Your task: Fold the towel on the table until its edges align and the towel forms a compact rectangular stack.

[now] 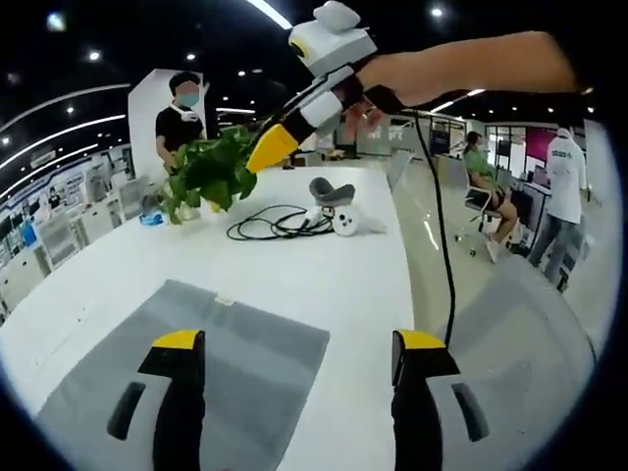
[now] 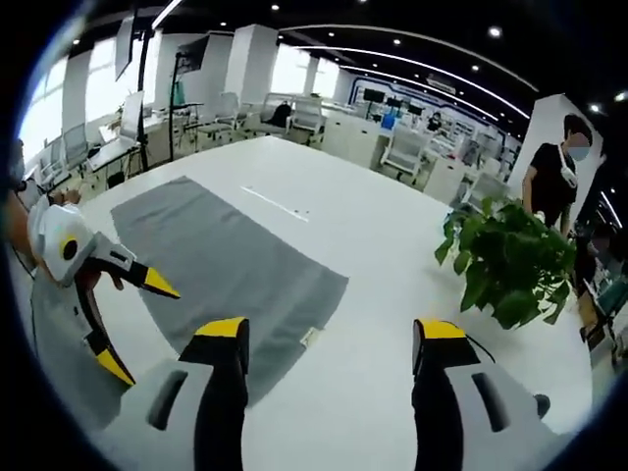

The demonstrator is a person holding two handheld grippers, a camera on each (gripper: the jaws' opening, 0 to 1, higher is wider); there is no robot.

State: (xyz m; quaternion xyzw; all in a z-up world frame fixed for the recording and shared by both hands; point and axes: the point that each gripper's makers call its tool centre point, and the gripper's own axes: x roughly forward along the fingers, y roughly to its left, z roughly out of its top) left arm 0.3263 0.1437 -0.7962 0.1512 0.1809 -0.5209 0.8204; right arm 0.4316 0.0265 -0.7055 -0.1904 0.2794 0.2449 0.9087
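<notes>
A grey towel (image 1: 221, 368) lies spread flat in a single layer on the white table (image 1: 334, 280). My left gripper (image 1: 299, 343) hovers open above the towel's right part, and nothing is between its jaws. A hand holds my right gripper (image 1: 270, 147) high over the far side of the table, in front of the plant. In the right gripper view the towel (image 2: 226, 260) stretches to the left. My right gripper (image 2: 332, 334) stands open above its near corner. My left gripper (image 2: 135, 326) shows open at the towel's left edge.
A potted green plant (image 1: 206, 172) (image 2: 510, 260) stands at the far end of the table. A coil of black cable (image 1: 275, 224) and a grey-white device (image 1: 339, 201) lie beside it. People stand and sit past the table, among office desks and chairs.
</notes>
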